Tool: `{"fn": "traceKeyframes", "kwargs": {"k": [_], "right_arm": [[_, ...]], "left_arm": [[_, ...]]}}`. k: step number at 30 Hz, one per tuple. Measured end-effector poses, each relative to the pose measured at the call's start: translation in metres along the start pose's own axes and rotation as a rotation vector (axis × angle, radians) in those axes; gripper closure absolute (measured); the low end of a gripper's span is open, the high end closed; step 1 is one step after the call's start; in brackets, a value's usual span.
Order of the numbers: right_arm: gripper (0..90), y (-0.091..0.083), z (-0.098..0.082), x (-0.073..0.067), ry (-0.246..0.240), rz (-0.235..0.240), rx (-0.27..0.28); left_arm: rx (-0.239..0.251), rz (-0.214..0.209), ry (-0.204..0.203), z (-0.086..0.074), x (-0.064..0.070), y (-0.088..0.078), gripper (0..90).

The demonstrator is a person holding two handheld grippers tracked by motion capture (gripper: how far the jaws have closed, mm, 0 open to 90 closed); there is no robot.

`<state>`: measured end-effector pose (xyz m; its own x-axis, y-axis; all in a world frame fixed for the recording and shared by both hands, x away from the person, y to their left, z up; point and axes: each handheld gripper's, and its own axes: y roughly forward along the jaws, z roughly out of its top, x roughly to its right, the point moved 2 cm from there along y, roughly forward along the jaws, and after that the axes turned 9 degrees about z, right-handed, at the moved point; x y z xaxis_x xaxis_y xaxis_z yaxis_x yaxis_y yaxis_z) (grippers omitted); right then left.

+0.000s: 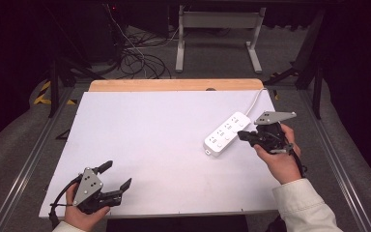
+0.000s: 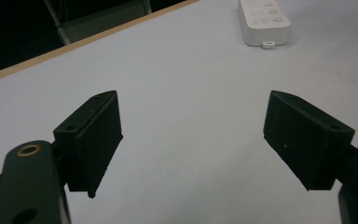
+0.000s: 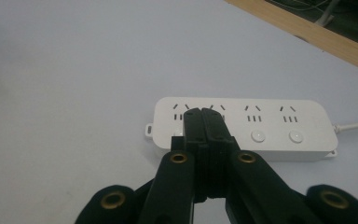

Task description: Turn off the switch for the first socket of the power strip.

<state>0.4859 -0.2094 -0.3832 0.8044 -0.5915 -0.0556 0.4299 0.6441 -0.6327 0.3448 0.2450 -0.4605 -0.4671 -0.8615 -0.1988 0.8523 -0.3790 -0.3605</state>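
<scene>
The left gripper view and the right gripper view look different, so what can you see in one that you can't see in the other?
In the left gripper view, the left tool has its black jaws wide apart with nothing between them, and just the near end of the white power strip peeks in far away at the top.

In the right gripper view, the right tool is shut, its jaws pressed together right over the power strip, where you can see the sockets, the round buttons and the white cord.

Both show the white table top and its wooden edge.
</scene>
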Motion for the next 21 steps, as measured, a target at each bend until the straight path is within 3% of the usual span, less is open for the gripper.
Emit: {"fn": "traceKeyframes", "kwargs": {"k": [8,21], "right_arm": [[90.0,0.006,0.011,0.012,0.009,-0.023,-0.013],[90.0,0.018,0.023,0.048,0.072,-0.080,-0.037]], "left_arm": [[-0.001,0.000,0.000,0.000,0.000,0.000,19.5],[-0.003,0.004,-0.002,0.000,0.000,0.001,19.5]]}}
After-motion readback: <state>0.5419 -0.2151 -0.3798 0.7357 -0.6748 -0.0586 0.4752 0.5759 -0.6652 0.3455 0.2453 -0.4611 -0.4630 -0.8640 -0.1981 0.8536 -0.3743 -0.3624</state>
